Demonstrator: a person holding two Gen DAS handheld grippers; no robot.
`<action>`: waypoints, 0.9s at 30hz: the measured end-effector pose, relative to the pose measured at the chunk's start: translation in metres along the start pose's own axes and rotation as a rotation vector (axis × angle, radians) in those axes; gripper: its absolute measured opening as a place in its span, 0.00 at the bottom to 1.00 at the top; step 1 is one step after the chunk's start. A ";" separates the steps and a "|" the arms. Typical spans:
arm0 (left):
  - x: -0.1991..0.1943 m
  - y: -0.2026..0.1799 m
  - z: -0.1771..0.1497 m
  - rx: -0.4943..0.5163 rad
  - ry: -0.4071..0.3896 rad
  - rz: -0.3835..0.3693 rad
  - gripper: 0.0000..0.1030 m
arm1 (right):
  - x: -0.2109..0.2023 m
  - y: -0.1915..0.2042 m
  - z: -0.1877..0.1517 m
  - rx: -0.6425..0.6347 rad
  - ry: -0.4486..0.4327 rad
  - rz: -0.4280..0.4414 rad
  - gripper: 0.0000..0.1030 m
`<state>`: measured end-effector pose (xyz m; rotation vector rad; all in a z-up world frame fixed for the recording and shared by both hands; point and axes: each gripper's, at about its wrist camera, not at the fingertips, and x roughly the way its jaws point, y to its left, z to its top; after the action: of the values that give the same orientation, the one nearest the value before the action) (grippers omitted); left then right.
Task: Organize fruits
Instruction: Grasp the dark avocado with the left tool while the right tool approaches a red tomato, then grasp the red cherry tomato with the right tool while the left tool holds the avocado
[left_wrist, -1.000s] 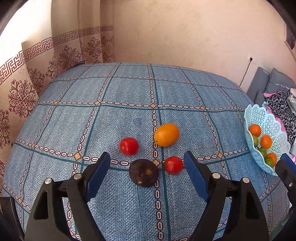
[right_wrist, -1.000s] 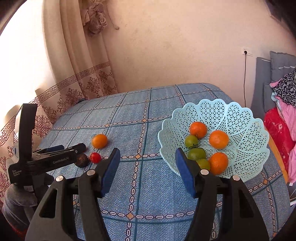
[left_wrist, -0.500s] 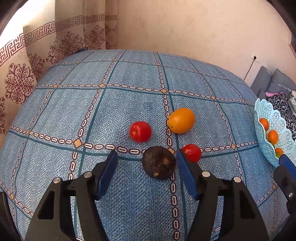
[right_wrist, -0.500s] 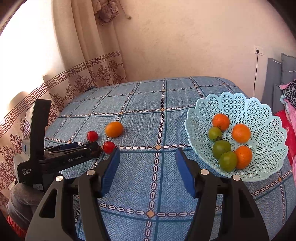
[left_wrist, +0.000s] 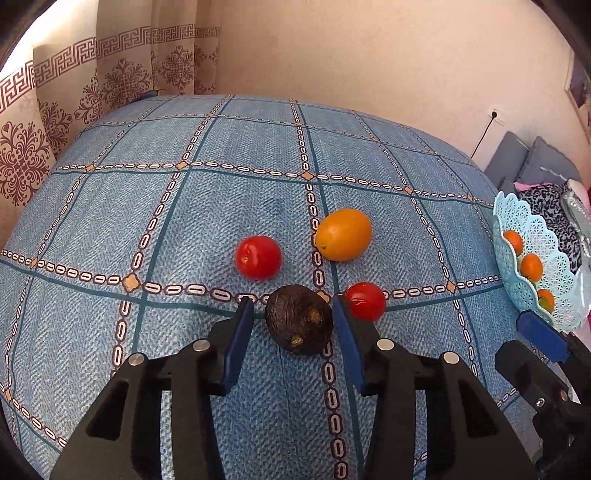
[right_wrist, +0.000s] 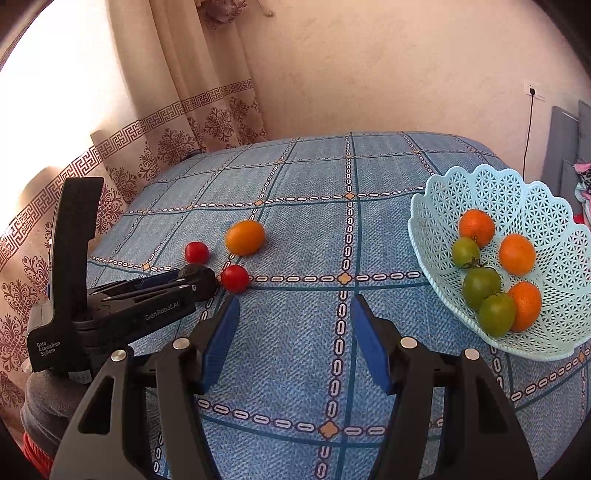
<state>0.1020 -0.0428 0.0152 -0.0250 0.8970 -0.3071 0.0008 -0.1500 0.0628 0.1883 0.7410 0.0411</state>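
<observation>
A dark brown wrinkled fruit (left_wrist: 298, 319) lies on the blue checked cloth (left_wrist: 184, 221). My left gripper (left_wrist: 291, 307) has its jaws on either side of it and closing; the right pad is at its skin, while a thin gap shows at the left pad. Just beyond lie two red tomatoes (left_wrist: 258, 257) (left_wrist: 365, 301) and an orange fruit (left_wrist: 343, 234). My right gripper (right_wrist: 293, 306) hangs open over bare cloth, empty. A light blue lattice basket (right_wrist: 546, 206) to its right holds oranges (right_wrist: 516, 254) and green fruits (right_wrist: 481, 286). The left gripper (right_wrist: 195, 277) hides most of the dark fruit in the right wrist view.
A patterned curtain (left_wrist: 55, 122) hangs along the left and back edge. Grey cushions and clothes (left_wrist: 546, 177) are piled at the right beyond the basket (left_wrist: 508, 210). A cable (right_wrist: 529, 122) runs down the wall from a socket. The person's grey sleeve (right_wrist: 40, 406) is at lower left.
The left jaws have narrowed from wide apart to close around the dark fruit, and the gripper has come lower. The right gripper has swung left, so the basket now sits further right in its view.
</observation>
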 end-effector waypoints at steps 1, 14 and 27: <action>0.000 0.000 0.000 0.000 -0.001 -0.003 0.43 | 0.002 0.002 0.000 -0.005 0.006 0.002 0.62; -0.014 0.007 -0.003 -0.007 -0.029 -0.032 0.26 | 0.044 0.015 0.002 -0.039 0.141 0.054 0.62; -0.026 0.018 -0.002 -0.032 -0.068 0.002 0.26 | 0.076 0.025 0.018 -0.081 0.164 0.055 0.60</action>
<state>0.0896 -0.0180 0.0315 -0.0636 0.8344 -0.2886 0.0701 -0.1206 0.0297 0.1291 0.8963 0.1404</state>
